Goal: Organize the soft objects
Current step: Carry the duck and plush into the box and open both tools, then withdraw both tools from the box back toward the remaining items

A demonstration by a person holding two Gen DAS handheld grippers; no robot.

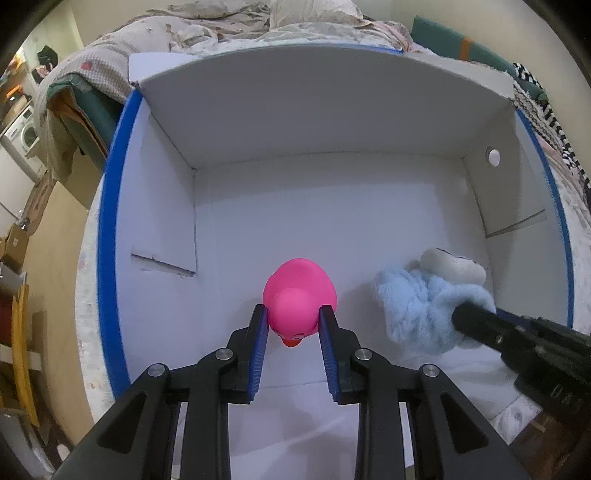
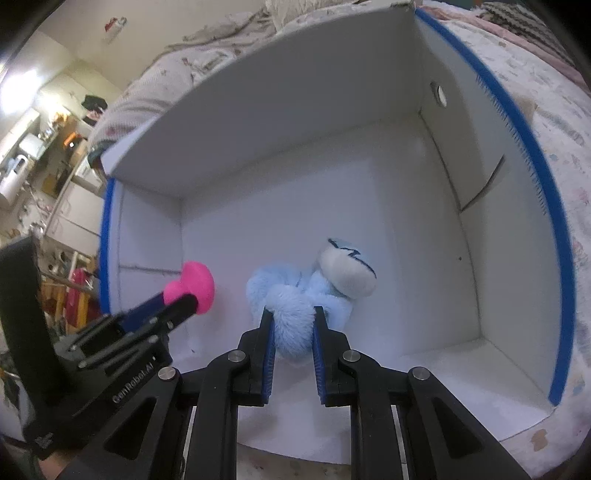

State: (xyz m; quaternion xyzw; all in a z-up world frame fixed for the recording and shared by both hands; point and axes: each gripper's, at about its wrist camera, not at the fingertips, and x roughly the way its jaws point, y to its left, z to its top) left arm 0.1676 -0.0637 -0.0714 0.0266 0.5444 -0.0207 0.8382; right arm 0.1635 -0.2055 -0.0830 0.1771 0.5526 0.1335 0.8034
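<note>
My left gripper is shut on a pink rubber duck, its orange beak pointing back at the camera, inside a white cardboard box. My right gripper is shut on a fluffy light-blue plush toy with a white padded part, inside the same box. In the left wrist view the right gripper comes in from the right, buried in the plush. In the right wrist view the left gripper holds the duck at the left.
The box has blue-edged side walls and an upright back flap. It sits on a bed with rumpled bedding. A washing machine and cluttered shelves stand at the far left.
</note>
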